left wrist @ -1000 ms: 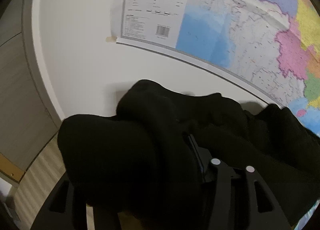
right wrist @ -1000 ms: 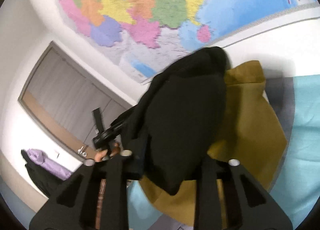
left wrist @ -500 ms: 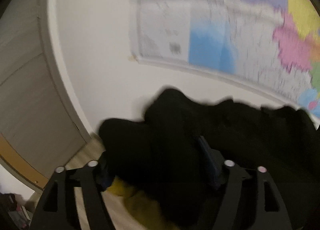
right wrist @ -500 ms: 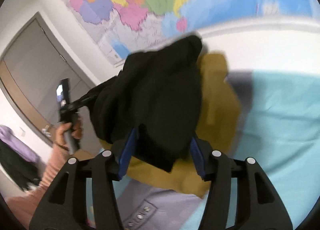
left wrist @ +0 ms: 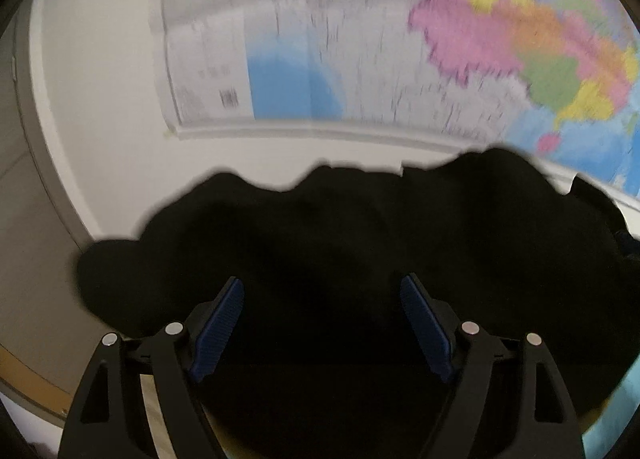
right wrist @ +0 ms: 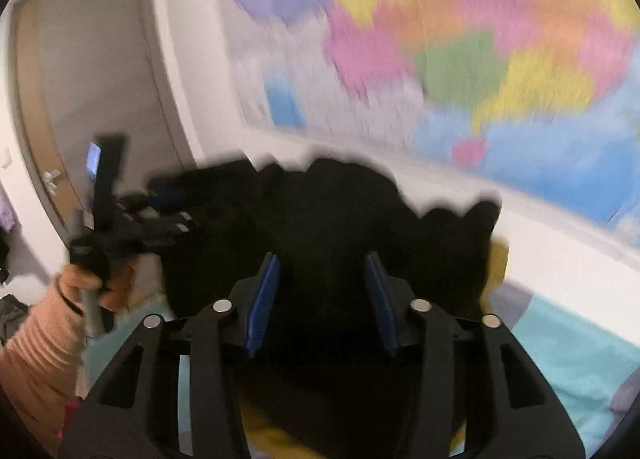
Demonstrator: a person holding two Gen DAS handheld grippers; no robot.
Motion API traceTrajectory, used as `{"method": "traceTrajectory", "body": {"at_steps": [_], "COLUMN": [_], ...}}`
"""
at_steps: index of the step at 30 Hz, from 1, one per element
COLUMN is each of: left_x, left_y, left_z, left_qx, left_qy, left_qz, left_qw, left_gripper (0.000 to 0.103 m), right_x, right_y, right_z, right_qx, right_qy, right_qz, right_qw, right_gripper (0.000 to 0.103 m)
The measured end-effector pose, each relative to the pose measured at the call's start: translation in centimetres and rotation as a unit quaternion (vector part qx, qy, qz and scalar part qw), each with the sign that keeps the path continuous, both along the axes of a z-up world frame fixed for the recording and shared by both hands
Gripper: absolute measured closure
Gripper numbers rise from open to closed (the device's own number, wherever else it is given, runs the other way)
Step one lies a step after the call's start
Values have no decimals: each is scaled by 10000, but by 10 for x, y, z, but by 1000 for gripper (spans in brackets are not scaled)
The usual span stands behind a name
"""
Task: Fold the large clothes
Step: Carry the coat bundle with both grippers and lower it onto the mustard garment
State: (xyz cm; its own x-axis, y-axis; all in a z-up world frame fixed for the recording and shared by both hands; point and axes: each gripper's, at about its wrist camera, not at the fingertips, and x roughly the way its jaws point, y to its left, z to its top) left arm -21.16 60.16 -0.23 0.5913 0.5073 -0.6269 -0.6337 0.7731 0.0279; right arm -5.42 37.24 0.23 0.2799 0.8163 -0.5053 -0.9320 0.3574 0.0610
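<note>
A large black garment (left wrist: 360,243) fills the lower half of the left wrist view, bunched in a wide mound. My left gripper (left wrist: 322,299) is open, its blue pads (left wrist: 222,323) spread apart with the black cloth lying between and beyond them. In the right wrist view the same black garment (right wrist: 320,215) lies ahead. My right gripper (right wrist: 322,279) is open too, blue pads (right wrist: 262,295) apart around the cloth. The left gripper (right wrist: 168,227) shows there at the garment's left end, held by a hand (right wrist: 100,279). Both views are blurred.
A coloured wall map (left wrist: 400,39) hangs on the white wall (left wrist: 100,79) behind. A mustard cloth (right wrist: 498,259) peeks out at the garment's right end. A teal sheet (right wrist: 560,359) covers the surface at right. A grey door (right wrist: 88,59) stands at left.
Both grippers have opened and let the black garment go. The garment has dropped and spread out wider in front of them. Both cameras have swung down and to the left.
</note>
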Motion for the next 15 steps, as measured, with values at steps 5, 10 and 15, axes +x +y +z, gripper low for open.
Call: {"method": "traceTrajectory", "body": {"at_steps": [5,10,15], "left_x": [2,-6,-12], "left_y": [12,-21,-71], "left_z": [-12,9,21], "left_qx": [-249,192,548], "left_qy": [-106,-323,-468], "left_qz": [65,95,-92], "left_qw": [9996,9992,9974], "left_gripper": [21,22,19], "right_x": [19,4,-25], "right_y": [-22,-42,-62], "right_z": [-22,-9,-3], "right_qx": [111,339,558], "right_qy": [467,347,-16], "right_qz": [-73,-120,80], "right_qw": [9988,9988,9984], "right_gripper": [62,53,48]}}
